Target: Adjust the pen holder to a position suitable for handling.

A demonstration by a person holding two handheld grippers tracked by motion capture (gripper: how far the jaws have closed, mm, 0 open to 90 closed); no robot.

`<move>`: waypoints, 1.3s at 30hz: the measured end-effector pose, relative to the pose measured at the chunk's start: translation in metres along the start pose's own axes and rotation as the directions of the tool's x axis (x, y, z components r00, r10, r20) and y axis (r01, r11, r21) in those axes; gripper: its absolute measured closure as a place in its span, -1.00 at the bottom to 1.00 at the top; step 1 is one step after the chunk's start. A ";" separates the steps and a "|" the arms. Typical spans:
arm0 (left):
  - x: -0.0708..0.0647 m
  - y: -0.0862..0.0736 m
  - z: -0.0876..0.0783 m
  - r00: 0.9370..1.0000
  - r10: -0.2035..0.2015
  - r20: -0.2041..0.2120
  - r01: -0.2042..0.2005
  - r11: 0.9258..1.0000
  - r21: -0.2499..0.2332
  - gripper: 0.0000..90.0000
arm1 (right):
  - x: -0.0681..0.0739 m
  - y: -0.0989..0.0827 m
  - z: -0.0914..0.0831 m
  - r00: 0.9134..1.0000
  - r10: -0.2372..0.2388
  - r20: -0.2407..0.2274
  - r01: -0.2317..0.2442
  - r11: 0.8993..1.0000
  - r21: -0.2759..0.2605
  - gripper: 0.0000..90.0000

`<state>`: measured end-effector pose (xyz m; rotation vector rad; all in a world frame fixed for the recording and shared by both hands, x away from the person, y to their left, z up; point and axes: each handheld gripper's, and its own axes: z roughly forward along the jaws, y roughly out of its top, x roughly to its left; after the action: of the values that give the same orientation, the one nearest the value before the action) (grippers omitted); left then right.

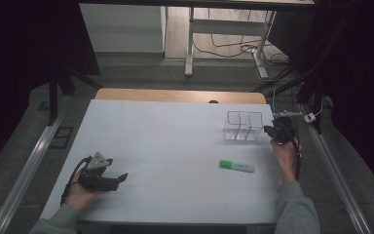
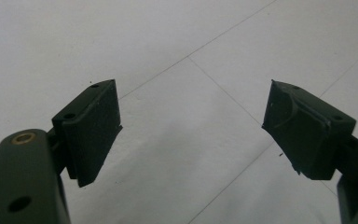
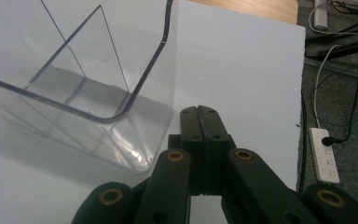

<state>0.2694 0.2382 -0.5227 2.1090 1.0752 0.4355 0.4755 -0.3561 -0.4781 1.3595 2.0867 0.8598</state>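
My left tool sits at about 8 o'clock on the white tabletop, released: in the left gripper view its jaws stand wide apart with bare white surface between them, gripping nothing. The hand holding it rests on the tabletop near the front edge.

My right tool is out at roughly 3 o'clock, near the right edge, and it is clenched: in the right gripper view the two jaws press flat together with nothing between them. It sits just beside the clear plastic organizer, at that box's right side. From the right gripper view I cannot tell whether the jaw tips touch its wall; they look just apart from the rounded corner.

A green highlighter lies flat at around 4 o'clock, nearer me than the organizer and apart from both tools.

The organizer's inner dividers are hard to read through the transparent walls, so I cannot count compartments with confidence. In the high view the right tool is small and dark, and its jaws are not distinguishable there.
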 end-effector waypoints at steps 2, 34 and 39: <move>0.000 0.000 0.000 1.000 0.000 0.000 0.000 1.000 0.001 -0.59 | -0.001 0.000 0.003 1.000 0.007 -0.011 -0.007 1.000 0.001 0.99; 0.001 0.000 0.001 1.000 -0.006 -0.006 0.006 1.000 0.003 -0.59 | 0.006 0.005 0.011 0.997 -0.006 -0.078 0.004 1.000 -0.025 0.99; 0.001 0.000 0.001 1.000 -0.008 -0.007 0.008 1.000 0.001 -0.60 | 0.011 0.007 0.011 0.997 -0.019 -0.077 0.017 0.999 -0.029 0.99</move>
<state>0.2707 0.2383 -0.5232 2.1044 1.0878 0.4385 0.4831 -0.3418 -0.4810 1.3104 2.1334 0.9443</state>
